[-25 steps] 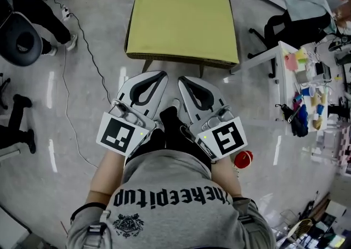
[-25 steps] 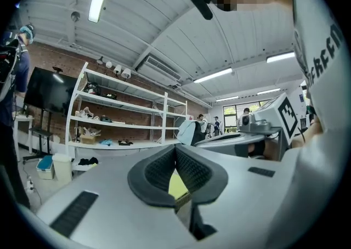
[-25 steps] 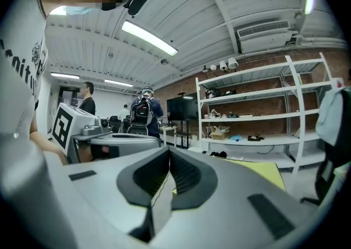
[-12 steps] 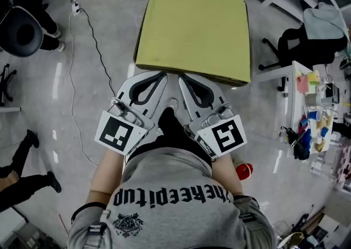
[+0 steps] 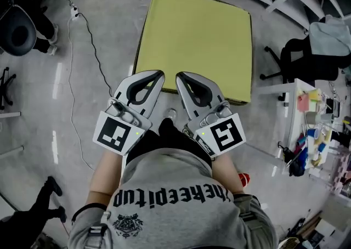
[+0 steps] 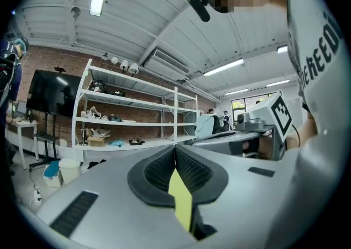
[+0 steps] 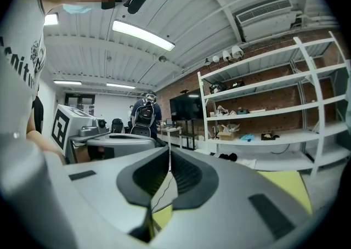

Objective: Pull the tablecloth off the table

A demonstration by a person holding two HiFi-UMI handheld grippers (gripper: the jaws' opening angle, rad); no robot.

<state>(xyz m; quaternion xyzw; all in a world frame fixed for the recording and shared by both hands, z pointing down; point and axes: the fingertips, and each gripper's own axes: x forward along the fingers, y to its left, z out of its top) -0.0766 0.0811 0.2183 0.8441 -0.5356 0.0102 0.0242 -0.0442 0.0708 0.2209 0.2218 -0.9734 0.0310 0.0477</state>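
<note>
A yellow-green tablecloth (image 5: pixel 197 39) covers a square table ahead of me and hangs a little over its edges. In the head view my left gripper (image 5: pixel 159 72) and right gripper (image 5: pixel 178 75) are held side by side, their tips over the cloth's near edge. Both point level toward the table. Both are shut, pads together, with nothing held. In the left gripper view the left gripper (image 6: pixel 175 149) shows a sliver of the tablecloth (image 6: pixel 181 201) through the gap below its pads. The right gripper (image 7: pixel 169 152) looks past the tablecloth (image 7: pixel 285 185) at lower right.
A black office chair (image 5: pixel 19 31) and a floor cable (image 5: pixel 77 78) lie to the left. A chair draped with clothing (image 5: pixel 312 61) and a cluttered white desk (image 5: pixel 307 127) stand to the right. White shelving (image 6: pixel 131 122) lines the far brick wall. A person with a backpack (image 7: pixel 145 113) stands beyond.
I have stepped toward the table, so it sits closer and larger in view. Both gripper tips now overlap the cloth's near edge. The jaws stayed shut.
</note>
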